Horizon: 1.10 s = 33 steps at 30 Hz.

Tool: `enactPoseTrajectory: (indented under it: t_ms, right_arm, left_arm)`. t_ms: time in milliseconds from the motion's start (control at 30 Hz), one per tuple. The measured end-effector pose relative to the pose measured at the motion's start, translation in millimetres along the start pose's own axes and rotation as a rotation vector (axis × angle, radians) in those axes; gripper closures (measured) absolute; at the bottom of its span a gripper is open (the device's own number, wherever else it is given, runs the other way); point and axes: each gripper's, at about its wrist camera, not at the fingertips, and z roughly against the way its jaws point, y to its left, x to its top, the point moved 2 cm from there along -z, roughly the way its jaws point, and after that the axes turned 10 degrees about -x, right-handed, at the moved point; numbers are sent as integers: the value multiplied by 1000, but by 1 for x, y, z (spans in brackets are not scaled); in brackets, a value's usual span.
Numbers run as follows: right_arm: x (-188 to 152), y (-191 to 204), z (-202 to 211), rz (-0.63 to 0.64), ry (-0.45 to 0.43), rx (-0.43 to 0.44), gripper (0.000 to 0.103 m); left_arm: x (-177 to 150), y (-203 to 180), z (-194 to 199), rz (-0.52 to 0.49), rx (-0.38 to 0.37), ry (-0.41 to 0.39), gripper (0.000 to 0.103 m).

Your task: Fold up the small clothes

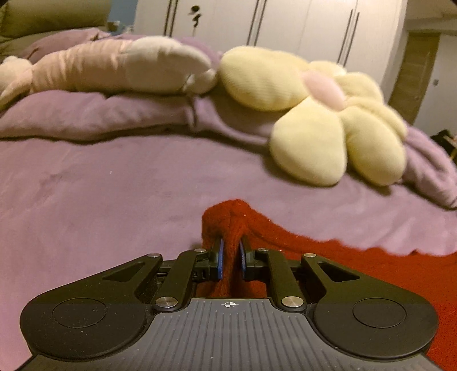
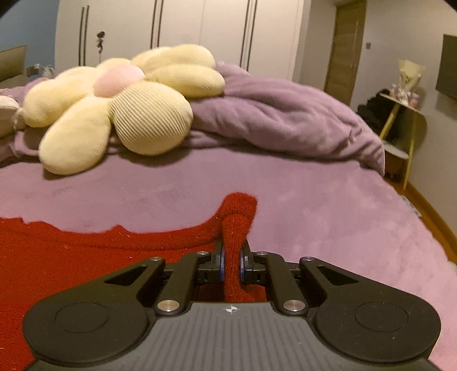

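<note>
A red knitted garment (image 1: 357,256) lies on the purple bed sheet (image 1: 100,194). My left gripper (image 1: 230,248) is shut on a bunched corner of it, and the rest spreads to the lower right. In the right wrist view the same red garment (image 2: 71,251) spreads to the left. My right gripper (image 2: 232,251) is shut on another bunched corner, which pokes up past the fingertips. Both corners are held just above the sheet.
A yellow flower-shaped cushion (image 1: 322,114) (image 2: 114,105) lies beyond the garment. A pink plush toy (image 1: 114,65) and a rumpled purple duvet (image 2: 285,114) sit at the back. The bed's edge and wooden floor (image 2: 428,211) lie to the right. White wardrobes (image 2: 200,25) stand behind.
</note>
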Motion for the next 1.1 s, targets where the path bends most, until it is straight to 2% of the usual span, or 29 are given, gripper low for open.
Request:
enactPoseTrajectory:
  t_ms: [100, 133, 167, 233, 300, 333, 400, 433, 467, 500, 533, 567, 633, 700, 767, 833, 867, 933, 967, 1033, 1100]
  right_arm:
    - [-13, 2, -8, -2, 7, -9, 94]
    - [-16, 2, -9, -5, 0, -10, 93]
    - [-18, 2, -10, -4, -3, -13, 93]
    - [-19, 2, -15, 4, 7, -22, 84]
    - [-18, 1, -19, -1, 28, -35, 72]
    - [-16, 1, -18, -7, 33, -52, 69]
    - [-12, 0, -4, -26, -6, -79, 67]
    - [-11, 4, 10, -36, -52, -65, 67]
    - [-11, 10, 24, -36, -97, -30, 67]
    - [-14, 20, 39, -37, -140, 26, 67]
    - [-17, 35, 53, -35, -163, 110, 67]
    - [-21, 52, 64, -17, -161, 206, 68]
    - [-29, 87, 79, 75, -172, 319, 69]
    - [-43, 120, 86, 220, -207, 340, 69]
    - [-49, 128, 75, 285, -215, 299, 69]
    - [-43, 111, 57, 259, -202, 207, 69]
    - [-37, 94, 40, 215, -164, 130, 69]
    - [-28, 52, 8, 64, -64, 59, 70]
    - [-25, 33, -3, -13, -37, 59, 73]
    - [-22, 1, -15, -123, -15, 15, 72]
    - [-22, -13, -21, -199, 16, -4, 72]
  left_arm:
    - [-12, -3, -6, -55, 32, 5, 85]
    - [-14, -4, -8, -71, 52, 4, 75]
    - [-15, -5, -10, -77, 69, 4, 72]
    - [-15, -3, -12, -67, 91, 13, 47]
    - [-11, 5, -6, -2, 88, 12, 44]
    - [-8, 7, 3, 32, 80, -4, 45]
    - [-5, -2, 27, 25, 67, -60, 45]
    - [-3, -11, 39, 17, 27, -95, 42]
    - [-3, -19, 46, 26, -18, -121, 38]
    - [-4, -32, 52, 47, -81, -137, 26]
    - [-5, -43, 50, 44, -121, -132, 21]
    - [-7, -55, 44, 21, -141, -120, 22]
    - [-10, -69, 24, -23, -114, -86, 22]
    - [-14, -69, 8, -27, -57, -77, 22]
    - [-18, -60, -4, -53, 25, -76, 22]
    - [-19, -47, -11, -94, 99, -70, 22]
    - [-18, -38, -14, -79, 102, -55, 22]
    - [-18, -21, -16, -8, 99, -60, 19]
    - [-18, -15, -18, 25, 95, -62, 17]
    - [-23, 3, -24, 122, 83, -38, 7]
    - [-27, 16, -23, 188, 56, -57, 7]
